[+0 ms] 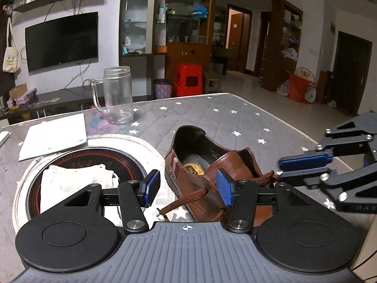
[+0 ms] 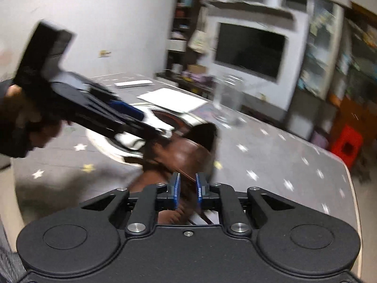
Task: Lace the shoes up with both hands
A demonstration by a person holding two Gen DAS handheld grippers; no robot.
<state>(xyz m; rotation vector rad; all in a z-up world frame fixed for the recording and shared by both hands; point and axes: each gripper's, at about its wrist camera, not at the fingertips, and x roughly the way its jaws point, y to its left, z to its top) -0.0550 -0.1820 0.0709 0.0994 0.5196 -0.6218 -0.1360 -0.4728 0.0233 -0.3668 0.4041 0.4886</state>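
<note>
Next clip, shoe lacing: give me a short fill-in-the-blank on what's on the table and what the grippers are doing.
1. The brown shoe lies on a grey table cover printed with white ____.
2. The clear glass mug standing behind the shoe is ____.
3. The right gripper has closed on the brown ____.
4. The left gripper has its jaws ____, with nothing clamped.

Missing words: stars; empty; shoelace; open

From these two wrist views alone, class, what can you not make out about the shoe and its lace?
- Shoe toe, left wrist view: hidden behind the left gripper.
- Lace on the far side: covered by the shoe's leather.
- Right wrist view: motion blur; whether the right gripper pinches the lace is unreadable.
- Insole label: partly hidden.
</note>
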